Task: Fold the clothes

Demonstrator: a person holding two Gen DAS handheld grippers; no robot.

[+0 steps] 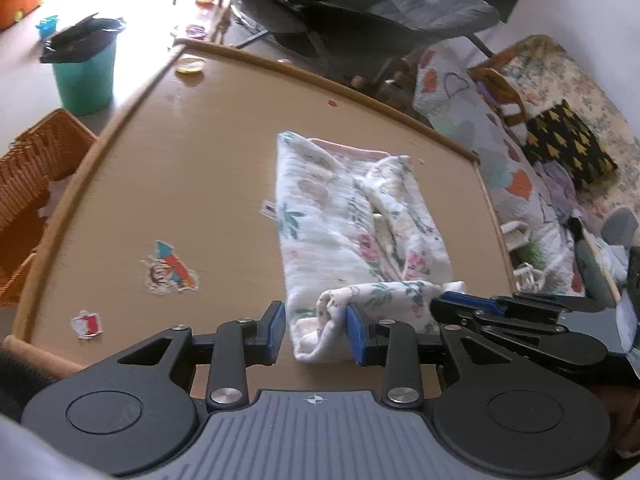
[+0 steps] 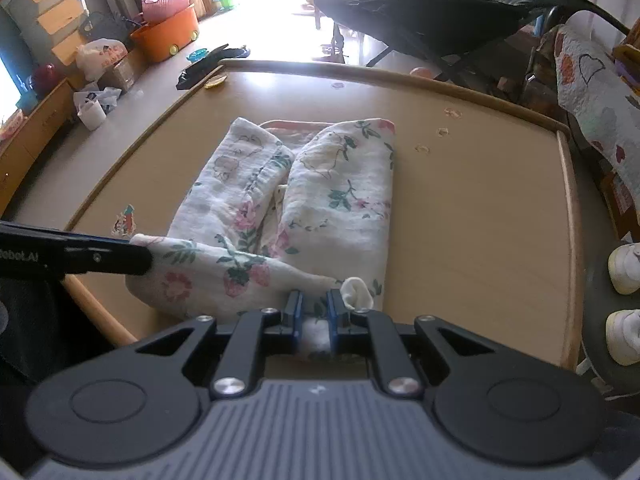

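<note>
Right wrist view – garment (image 2: 320, 184) long axis runs straight ahead of right gripper (image 2: 314, 312), clamped on hem; left gripper (image 1: 316, 334) parted, cloth loose between.

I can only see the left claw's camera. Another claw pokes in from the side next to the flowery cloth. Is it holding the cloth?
Observer: Yes. In the right wrist view, the right claw is shut on the flowery cloth, with a white bit squeezed between its pads.
Operator: Does any cloth stick out?
Observer: A small white tuft pokes up beside its right finger.
Operator: I see an orange tub far away. What's near it?
Observer: A stack of cardboard boxes stands to the left of the orange tub.
</note>
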